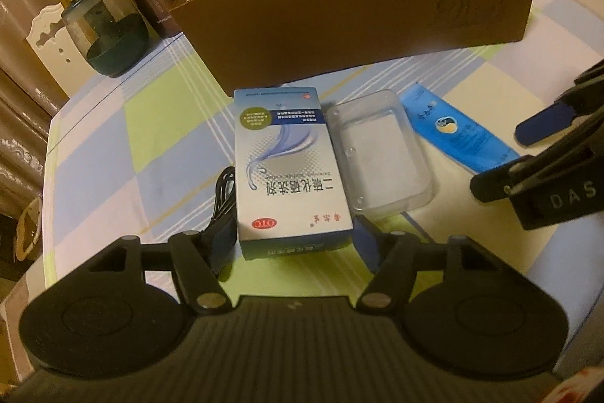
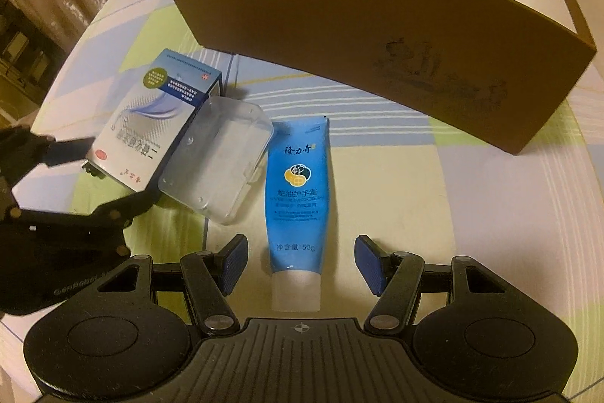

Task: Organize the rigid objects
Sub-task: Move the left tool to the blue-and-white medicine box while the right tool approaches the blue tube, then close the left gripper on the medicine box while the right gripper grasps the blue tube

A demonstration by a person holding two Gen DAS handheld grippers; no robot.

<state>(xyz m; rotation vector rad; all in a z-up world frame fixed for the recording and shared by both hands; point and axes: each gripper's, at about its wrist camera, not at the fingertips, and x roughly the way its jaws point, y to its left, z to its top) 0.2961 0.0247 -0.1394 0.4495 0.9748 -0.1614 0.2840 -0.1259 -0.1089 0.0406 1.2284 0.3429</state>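
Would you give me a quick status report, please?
Left gripper astride medicine box. Right gripper open over blue tube. Clear case touches the box.
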